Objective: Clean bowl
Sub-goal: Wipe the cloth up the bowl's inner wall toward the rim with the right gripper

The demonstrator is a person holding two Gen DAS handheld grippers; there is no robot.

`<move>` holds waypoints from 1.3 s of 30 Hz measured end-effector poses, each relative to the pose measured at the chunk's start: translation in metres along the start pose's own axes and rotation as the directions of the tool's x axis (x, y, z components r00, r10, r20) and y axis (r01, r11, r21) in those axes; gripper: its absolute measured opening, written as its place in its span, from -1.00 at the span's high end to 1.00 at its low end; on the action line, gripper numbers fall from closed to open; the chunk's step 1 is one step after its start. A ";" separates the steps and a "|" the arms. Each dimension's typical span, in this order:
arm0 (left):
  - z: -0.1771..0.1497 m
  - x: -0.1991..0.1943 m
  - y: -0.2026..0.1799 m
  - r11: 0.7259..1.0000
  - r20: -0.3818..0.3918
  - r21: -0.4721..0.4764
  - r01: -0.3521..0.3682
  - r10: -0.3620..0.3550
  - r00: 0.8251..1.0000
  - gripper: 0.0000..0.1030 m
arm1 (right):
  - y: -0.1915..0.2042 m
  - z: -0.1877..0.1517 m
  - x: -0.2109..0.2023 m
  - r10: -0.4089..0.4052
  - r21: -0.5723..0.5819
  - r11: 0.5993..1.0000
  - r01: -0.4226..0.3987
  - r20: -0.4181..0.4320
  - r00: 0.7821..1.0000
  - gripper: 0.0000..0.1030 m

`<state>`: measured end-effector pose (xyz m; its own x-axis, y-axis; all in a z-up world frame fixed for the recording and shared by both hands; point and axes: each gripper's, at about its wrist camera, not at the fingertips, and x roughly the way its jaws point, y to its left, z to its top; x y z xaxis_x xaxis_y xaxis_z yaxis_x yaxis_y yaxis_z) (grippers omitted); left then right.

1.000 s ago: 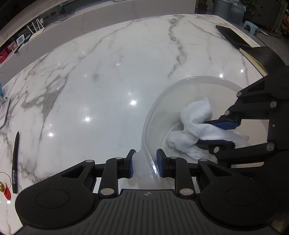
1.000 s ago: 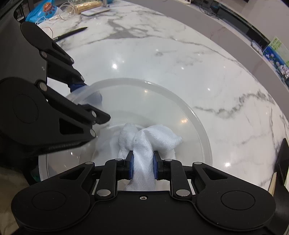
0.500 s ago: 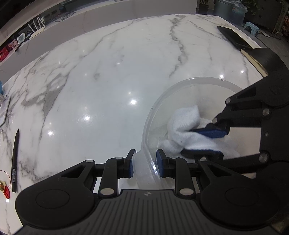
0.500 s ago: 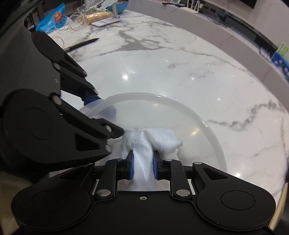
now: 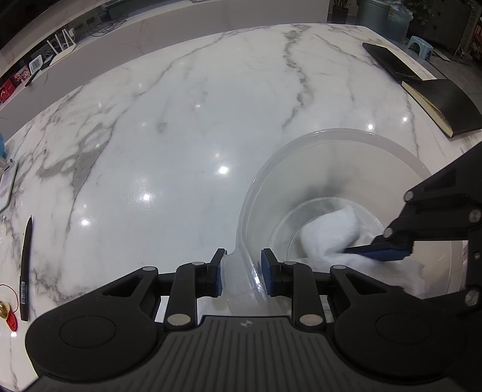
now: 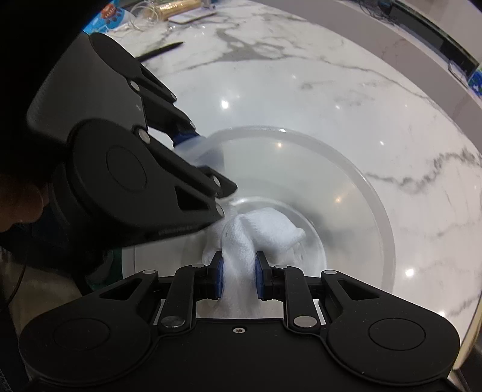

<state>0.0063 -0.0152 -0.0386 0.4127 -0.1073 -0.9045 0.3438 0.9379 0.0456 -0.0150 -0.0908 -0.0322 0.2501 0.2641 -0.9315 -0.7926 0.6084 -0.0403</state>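
A clear plastic bowl (image 5: 346,141) stands on the white marble table. My left gripper (image 5: 242,273) is shut on the bowl's near rim, one pad outside and one inside the wall. A white cloth (image 5: 328,238) lies on the bowl's bottom, pinched by my right gripper (image 5: 376,251), which reaches in from the right. In the right wrist view the bowl (image 6: 355,169) fills the middle, my right gripper (image 6: 239,279) is shut on the cloth (image 6: 265,232), and my left gripper (image 6: 192,147) clamps the rim at the upper left.
A black notebook (image 5: 449,104) and a dark flat slab (image 5: 388,61) lie at the table's far right. A black pen (image 5: 25,268) and a red trinket (image 5: 10,319) sit at the left edge. A snack bag (image 6: 108,15) and cables rest at the far end.
The right gripper has swept the cloth across the bowl's bottom, from the middle toward the right and near side. The left gripper has kept its hold on the rim.
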 end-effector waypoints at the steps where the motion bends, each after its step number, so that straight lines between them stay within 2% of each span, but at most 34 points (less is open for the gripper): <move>1: 0.000 0.000 0.000 1.000 0.000 -0.001 0.001 -0.001 1.000 0.55 | 0.000 -0.001 -0.001 -0.007 0.000 1.000 0.007 -0.006 1.000 0.64; 8: 0.000 0.000 0.001 1.000 -0.001 -0.002 -0.001 0.001 1.000 0.55 | 0.000 -0.005 -0.003 -0.066 -0.009 0.998 0.066 -0.020 0.998 0.64; 18: 0.000 0.001 0.000 1.000 -0.002 0.002 -0.002 0.002 1.000 0.54 | -0.016 -0.005 -0.010 -0.156 0.077 0.985 0.151 0.052 0.986 0.64; 23: -0.001 0.000 0.000 1.000 -0.002 0.003 -0.004 0.004 1.000 0.54 | -0.029 -0.005 -0.018 -0.153 0.137 0.981 0.138 0.106 0.983 0.64; 28: 0.000 0.001 -0.002 1.000 -0.003 0.004 -0.004 0.004 1.000 0.54 | -0.036 0.001 -0.024 -0.128 0.185 0.979 0.091 0.203 0.971 0.64; 35: -0.001 0.000 -0.005 1.000 -0.003 0.007 -0.006 0.006 1.000 0.54 | -0.036 0.007 -0.033 -0.053 0.187 0.982 0.002 0.266 0.963 0.64; 39: -0.002 0.000 -0.006 1.000 -0.003 0.007 -0.006 0.006 1.000 0.54 | -0.035 0.011 -0.033 -0.062 0.191 0.982 0.009 0.274 0.960 0.64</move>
<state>0.0028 -0.0199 -0.0397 0.4126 -0.1007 -0.9053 0.3468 0.9364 0.0539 0.0103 -0.1129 0.0043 0.4416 0.4209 -0.7924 -0.6694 0.7426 0.0214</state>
